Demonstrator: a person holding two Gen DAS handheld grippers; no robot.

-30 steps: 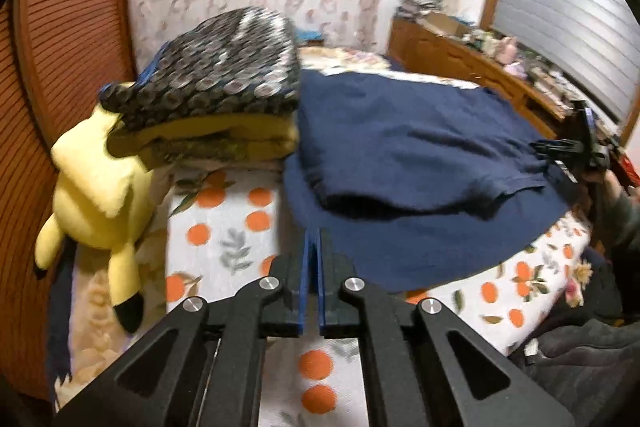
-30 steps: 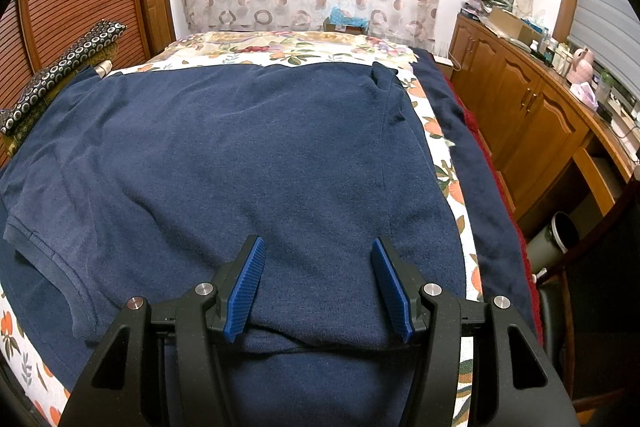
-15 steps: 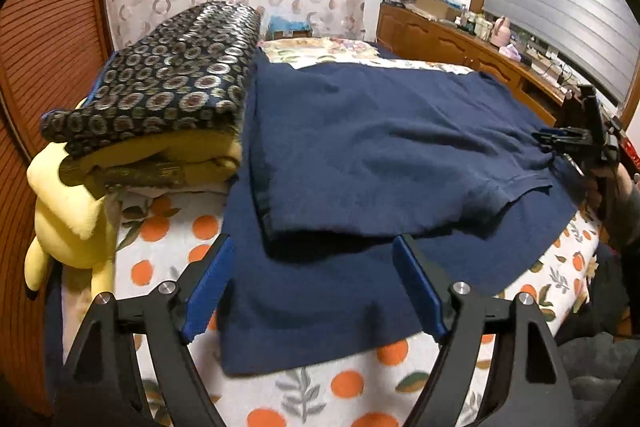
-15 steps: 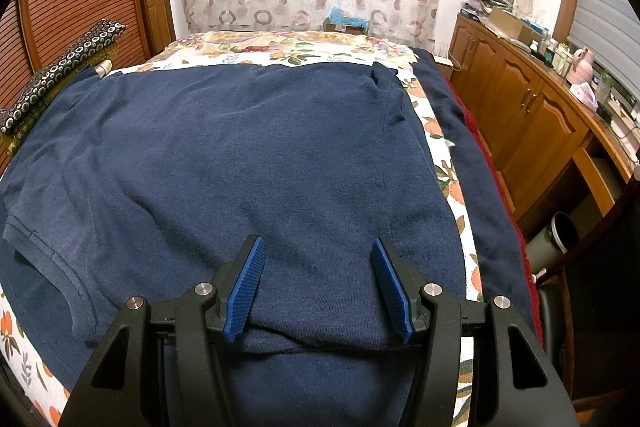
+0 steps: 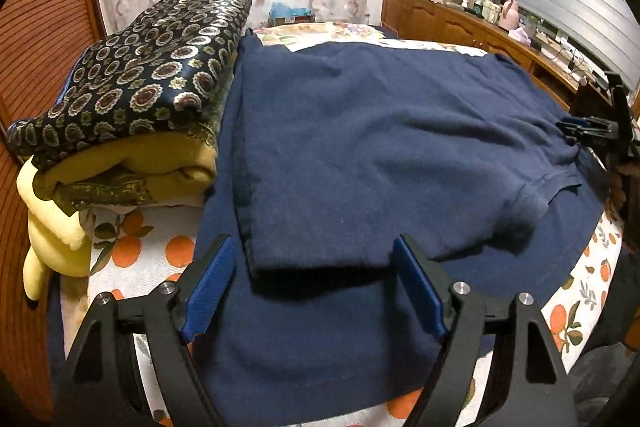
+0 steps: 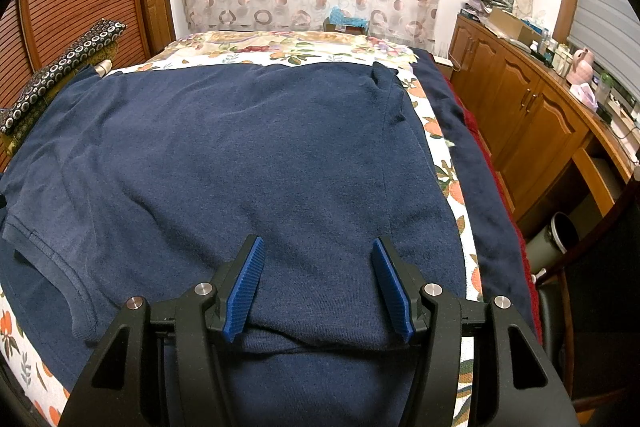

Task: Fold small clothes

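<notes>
both gripper jaws spread over navy shirt (image 6: 248,155).

Left gripper (image 5: 312,279) spread wide, blue pads well apart, aimed forward and slightly downward; right gripper (image 6: 318,279) likewise parted, blue ribbed pads (image 6: 244,287) angled outward, pointed ahead and low, and seen from the left wrist camera at far right, side-on.

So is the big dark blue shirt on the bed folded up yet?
Partly folded. The dark blue shirt has one side doubled over, its edge lying on a lower layer, but most is spread flat. Both grippers, left and right, are open.
</notes>
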